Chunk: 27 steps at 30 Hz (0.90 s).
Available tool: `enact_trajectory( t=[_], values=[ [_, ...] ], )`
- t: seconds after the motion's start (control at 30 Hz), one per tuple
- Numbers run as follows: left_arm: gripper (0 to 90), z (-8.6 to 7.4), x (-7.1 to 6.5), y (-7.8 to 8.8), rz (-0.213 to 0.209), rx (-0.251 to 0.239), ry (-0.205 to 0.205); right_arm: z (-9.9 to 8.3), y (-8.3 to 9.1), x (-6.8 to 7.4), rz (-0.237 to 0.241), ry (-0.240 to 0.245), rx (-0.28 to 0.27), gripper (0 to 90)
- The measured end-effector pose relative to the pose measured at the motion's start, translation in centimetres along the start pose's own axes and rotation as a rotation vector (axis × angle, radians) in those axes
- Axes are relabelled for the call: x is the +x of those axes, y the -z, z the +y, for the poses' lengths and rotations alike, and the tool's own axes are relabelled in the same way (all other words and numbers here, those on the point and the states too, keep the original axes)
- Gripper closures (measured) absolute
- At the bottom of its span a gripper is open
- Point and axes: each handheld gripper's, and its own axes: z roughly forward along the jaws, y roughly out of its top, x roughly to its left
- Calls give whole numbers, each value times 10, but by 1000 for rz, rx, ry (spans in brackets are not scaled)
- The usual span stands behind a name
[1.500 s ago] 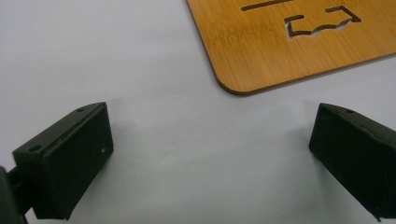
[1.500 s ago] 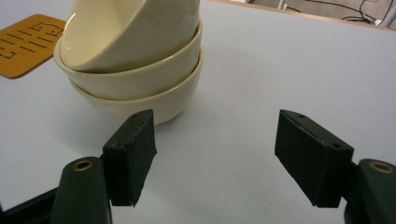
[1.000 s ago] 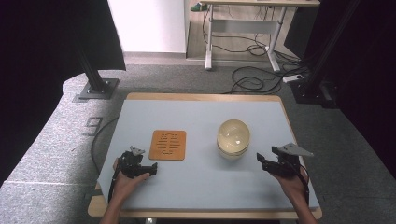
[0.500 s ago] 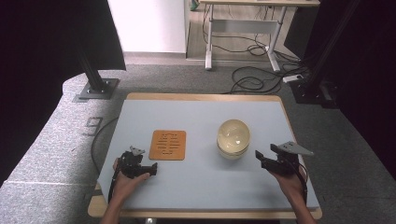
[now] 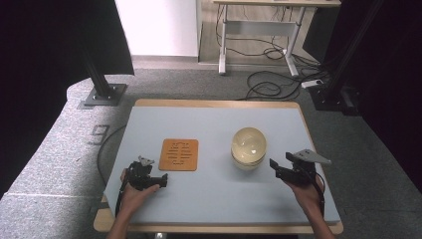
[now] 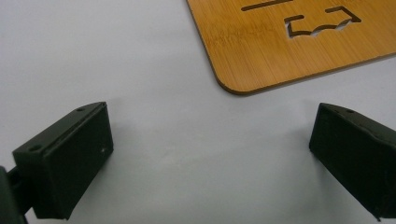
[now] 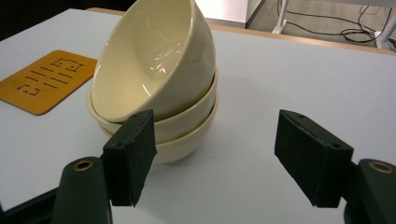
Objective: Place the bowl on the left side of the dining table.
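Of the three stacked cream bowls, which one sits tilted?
The top bowl: it leans to one side inside the stack, its rim slanted, while the two bowls beneath it sit level and nested.

Bare table (image 5: 214,194) between mat (image 5: 179,154) and bowls (image 5: 248,147)

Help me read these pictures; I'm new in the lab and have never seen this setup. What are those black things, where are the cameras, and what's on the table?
There is no robot here. A person holds a hand-held gripper in each hand: the left hand-held gripper and the right hand-held gripper. The high view looks down from above the person's side of the table. The other two pictures come from cameras riding on each gripper, looking along its black jaws. On the table lie a flat wooden mat with cut-out slots and a stack of cream bowls, the top one tilted. Both grippers have their jaws apart and hold nothing; the right one points at the bowls, the left one sits near the mat's corner.
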Motion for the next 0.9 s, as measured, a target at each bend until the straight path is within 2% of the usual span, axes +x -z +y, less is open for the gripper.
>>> enact_trajectory(
  t=[0.9],
  values=[
    [0,0,0,0,1,-1,0,22,-2,6,-9,21,-9,290]
  ],
)
